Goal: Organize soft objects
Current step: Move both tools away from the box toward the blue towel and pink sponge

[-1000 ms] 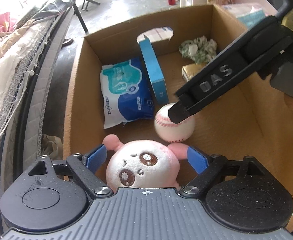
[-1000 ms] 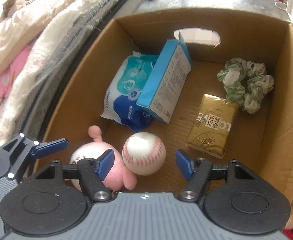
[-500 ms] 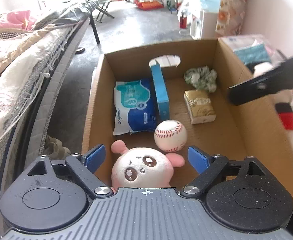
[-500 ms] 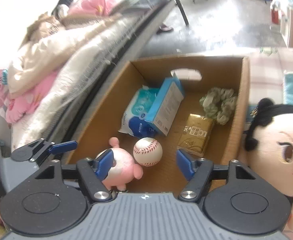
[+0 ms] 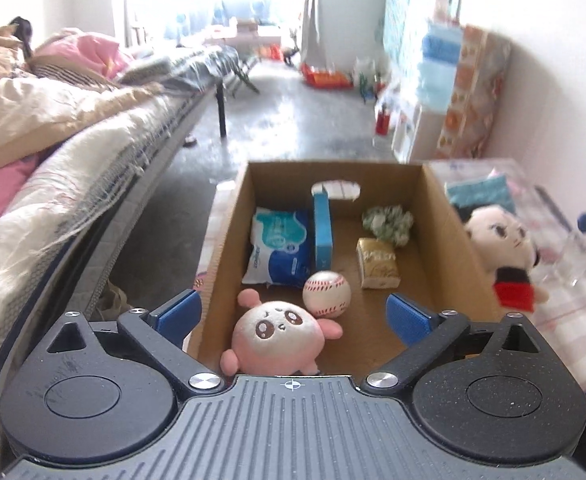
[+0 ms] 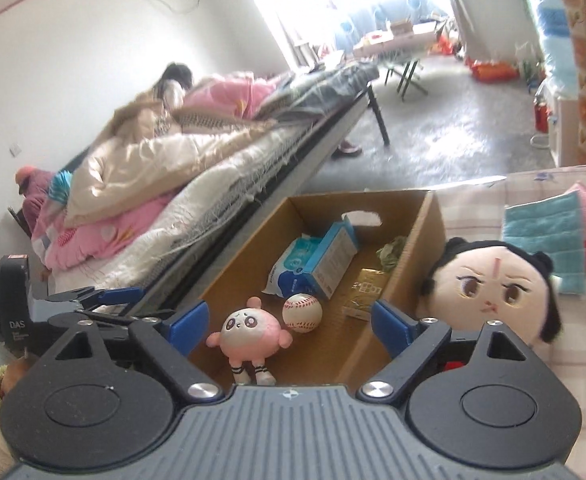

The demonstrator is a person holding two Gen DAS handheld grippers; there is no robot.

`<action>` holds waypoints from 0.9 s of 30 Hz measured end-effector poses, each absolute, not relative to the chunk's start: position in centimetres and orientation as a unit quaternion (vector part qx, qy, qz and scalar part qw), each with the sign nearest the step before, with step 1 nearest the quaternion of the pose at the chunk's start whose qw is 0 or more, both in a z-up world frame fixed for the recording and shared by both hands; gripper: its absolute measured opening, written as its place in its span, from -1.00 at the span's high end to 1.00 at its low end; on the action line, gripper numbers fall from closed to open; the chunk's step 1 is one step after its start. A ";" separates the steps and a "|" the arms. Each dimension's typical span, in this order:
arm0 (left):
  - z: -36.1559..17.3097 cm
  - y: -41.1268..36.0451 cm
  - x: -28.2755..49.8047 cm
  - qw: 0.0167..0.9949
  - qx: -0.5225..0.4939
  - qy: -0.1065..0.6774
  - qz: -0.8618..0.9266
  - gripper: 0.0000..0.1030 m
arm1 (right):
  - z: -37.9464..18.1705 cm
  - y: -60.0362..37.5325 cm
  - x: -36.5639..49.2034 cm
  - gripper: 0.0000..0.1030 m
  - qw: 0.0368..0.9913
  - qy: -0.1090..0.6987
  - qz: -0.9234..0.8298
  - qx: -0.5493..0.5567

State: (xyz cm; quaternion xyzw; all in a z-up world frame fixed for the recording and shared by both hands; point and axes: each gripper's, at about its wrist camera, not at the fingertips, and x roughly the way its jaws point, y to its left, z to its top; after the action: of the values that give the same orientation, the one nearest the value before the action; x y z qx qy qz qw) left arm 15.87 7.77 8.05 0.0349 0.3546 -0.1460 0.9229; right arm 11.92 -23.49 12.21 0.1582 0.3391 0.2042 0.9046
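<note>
An open cardboard box (image 5: 449, 216) (image 6: 425, 236) holds a pink plush toy (image 5: 275, 336) (image 6: 249, 334), a soft baseball (image 5: 327, 294) (image 6: 302, 313), a blue tissue pack (image 5: 279, 246), a blue carton (image 5: 322, 230), a gold packet (image 5: 377, 268) and a green scrunchie (image 5: 389, 220). A black-haired doll (image 5: 505, 248) (image 6: 493, 284) leans outside the box's right wall. My left gripper (image 5: 293, 316) hovers above the box's near end, jaws still opening, nothing between them. My right gripper (image 6: 291, 322) is also above the near end, jaws opening and empty.
A bed (image 5: 53, 168) piled with blankets runs along the left of the box. Folded teal and pink cloths (image 6: 549, 236) lie on the checked surface right of the doll. A person (image 6: 169, 88) sits on the bed far back. The left gripper (image 6: 93, 300) shows at the right wrist view's left edge.
Both grippers rose and drew back from the box and opened wider. The pink plush and the baseball stay on the box floor. The doll beside the box came into view.
</note>
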 end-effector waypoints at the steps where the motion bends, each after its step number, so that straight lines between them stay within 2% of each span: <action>1: 8.3 8.0 15.2 0.926 0.031 0.347 -0.144 -0.94 | 12.2 -23.8 11.1 -0.78 0.907 0.334 0.202 0.159; 17: 8.6 8.1 4.8 0.948 -0.009 0.272 -0.162 -0.97 | 10.7 -25.9 -1.1 -0.85 0.933 0.272 0.156 0.178; 27: 6.4 7.6 0.9 0.951 -0.031 0.263 -0.162 -0.99 | 7.6 -27.2 -4.6 -0.89 0.940 0.260 0.094 0.200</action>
State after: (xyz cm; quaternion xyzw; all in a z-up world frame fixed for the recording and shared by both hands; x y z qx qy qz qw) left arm 0.88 7.57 6.41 -0.0313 0.2632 -0.1621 0.9505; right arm -4.55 -27.20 7.60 0.2004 0.2600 0.0943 0.9399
